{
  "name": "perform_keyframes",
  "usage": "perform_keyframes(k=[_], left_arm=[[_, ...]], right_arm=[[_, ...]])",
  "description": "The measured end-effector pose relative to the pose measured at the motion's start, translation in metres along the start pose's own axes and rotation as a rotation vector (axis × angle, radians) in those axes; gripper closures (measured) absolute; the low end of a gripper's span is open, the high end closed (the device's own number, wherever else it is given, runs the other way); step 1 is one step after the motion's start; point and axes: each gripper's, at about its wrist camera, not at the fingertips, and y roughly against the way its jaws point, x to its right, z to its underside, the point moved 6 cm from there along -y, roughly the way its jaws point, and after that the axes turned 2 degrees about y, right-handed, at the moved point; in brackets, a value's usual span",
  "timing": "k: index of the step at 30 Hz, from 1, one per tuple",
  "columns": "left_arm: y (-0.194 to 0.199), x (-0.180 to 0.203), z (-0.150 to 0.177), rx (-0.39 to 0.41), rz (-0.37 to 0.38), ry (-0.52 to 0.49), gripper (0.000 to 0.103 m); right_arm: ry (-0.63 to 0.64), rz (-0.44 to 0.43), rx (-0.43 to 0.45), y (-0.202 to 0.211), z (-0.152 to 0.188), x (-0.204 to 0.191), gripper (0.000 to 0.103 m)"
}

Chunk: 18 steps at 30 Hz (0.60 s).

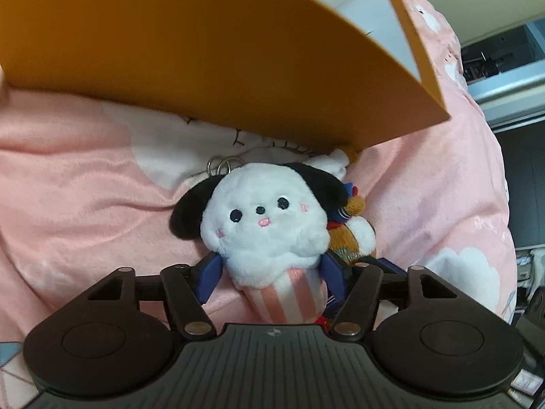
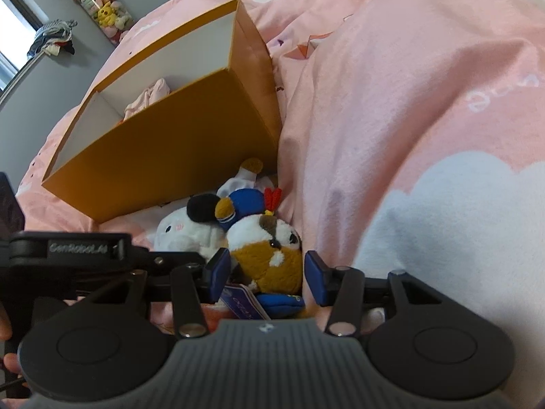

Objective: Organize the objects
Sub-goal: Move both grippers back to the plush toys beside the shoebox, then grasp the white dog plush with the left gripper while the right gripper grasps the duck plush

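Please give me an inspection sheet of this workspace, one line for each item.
Surface: pink blanket with white cloud prints.
Job's things: white dog plush; brown bird plush; orange box, pink cloth inside.
Clutter: another plush part against the box.
Grippers: left tool straddles the dog plush, grip unclear; right tool open around the bird plush.
Cables: nothing seen.
Surroundings: grey wall, toy-filled tube.

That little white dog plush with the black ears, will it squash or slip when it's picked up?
The white dog plush looks soft and fluffy, so it will probably squash between the left hand-held gripper pads. It likely weighs little. Its fuzzy striped base should grip rather than slip, though the head may flop sideways.
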Motion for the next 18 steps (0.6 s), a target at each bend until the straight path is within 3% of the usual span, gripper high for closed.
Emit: perform_keyframes(k=[4,9,18], left_arm=[[-0.011,-0.006,0.0,-0.007,0.036,0.059,0.026],[-0.014,-0.004,0.0,0.003,0.016,0.053,0.029],[0.051,-0.009,0.004,0.085,-0.087,-0.11,0.033]], right_arm=[[0.03,0.004,-0.032,-0.008,0.0,-0.003,0.049],[0.031,-0.002,-0.055,-0.018,-0.001,-0.002,0.052],[0.157,0.018,-0.039,0.002,-0.008,-0.028,0.057]])
